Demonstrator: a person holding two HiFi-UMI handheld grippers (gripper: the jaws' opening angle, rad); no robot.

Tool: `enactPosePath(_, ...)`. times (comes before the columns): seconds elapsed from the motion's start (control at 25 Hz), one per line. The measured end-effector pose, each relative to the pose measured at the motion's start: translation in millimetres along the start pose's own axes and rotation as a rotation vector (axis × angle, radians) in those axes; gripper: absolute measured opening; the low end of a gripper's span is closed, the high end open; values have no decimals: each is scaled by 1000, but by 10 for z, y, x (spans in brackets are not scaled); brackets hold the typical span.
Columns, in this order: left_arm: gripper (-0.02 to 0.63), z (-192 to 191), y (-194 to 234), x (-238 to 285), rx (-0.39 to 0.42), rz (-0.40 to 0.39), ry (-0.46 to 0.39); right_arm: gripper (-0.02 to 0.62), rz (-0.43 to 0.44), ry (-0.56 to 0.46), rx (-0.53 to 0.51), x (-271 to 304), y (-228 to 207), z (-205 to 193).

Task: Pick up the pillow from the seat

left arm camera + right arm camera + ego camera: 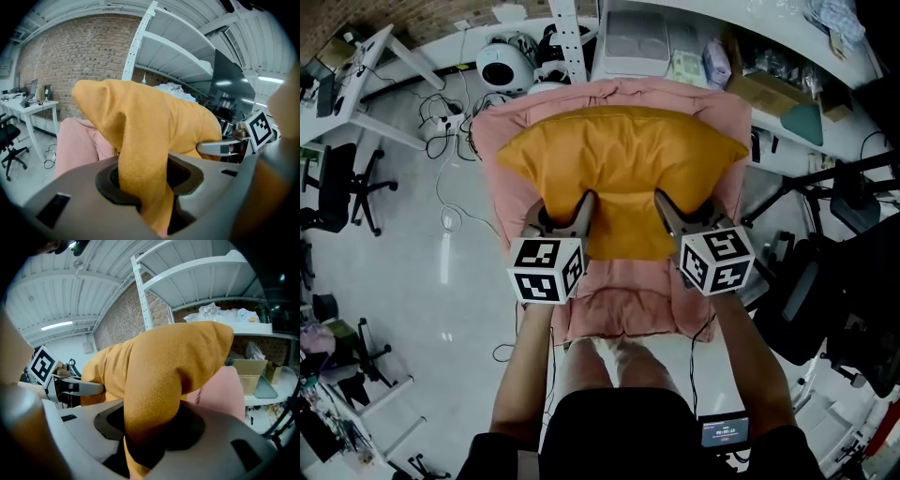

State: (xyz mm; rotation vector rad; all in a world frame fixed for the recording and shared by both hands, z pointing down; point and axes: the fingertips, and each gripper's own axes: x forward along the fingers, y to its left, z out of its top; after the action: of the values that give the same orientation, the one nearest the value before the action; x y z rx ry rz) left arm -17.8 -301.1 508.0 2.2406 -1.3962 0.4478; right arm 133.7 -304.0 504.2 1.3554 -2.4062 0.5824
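Observation:
An orange pillow (623, 173) hangs above the pink padded seat (623, 300), held by its near edge. My left gripper (581, 211) is shut on the pillow's near left part, a fold of orange cloth (140, 173) pinched between its jaws. On the near right part my right gripper (664, 208) is shut too, with the pillow (154, 394) bunched between its jaws. In the left gripper view the right gripper (220, 147) shows beyond the cloth. The right gripper view shows the left gripper (77, 387) at its left.
White shelves (675, 42) with boxes and bags stand behind the seat. Cables and a round white device (503, 64) lie on the floor at back left. Black office chairs (337, 187) stand left, more dark chairs (834, 309) right. The person's legs (614, 361) are near the seat front.

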Motion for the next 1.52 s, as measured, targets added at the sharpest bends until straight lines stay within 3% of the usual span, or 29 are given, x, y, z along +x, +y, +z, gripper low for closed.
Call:
enactPosePath(0.76, 163, 588, -111, -346, 38, 15, -81, 199, 18, -85, -46, -283, 140, 610)
enactPosePath(1.52, 164, 803, -131, -1287, 76, 13, -171, 204, 15, -165, -105, -861, 884, 908)
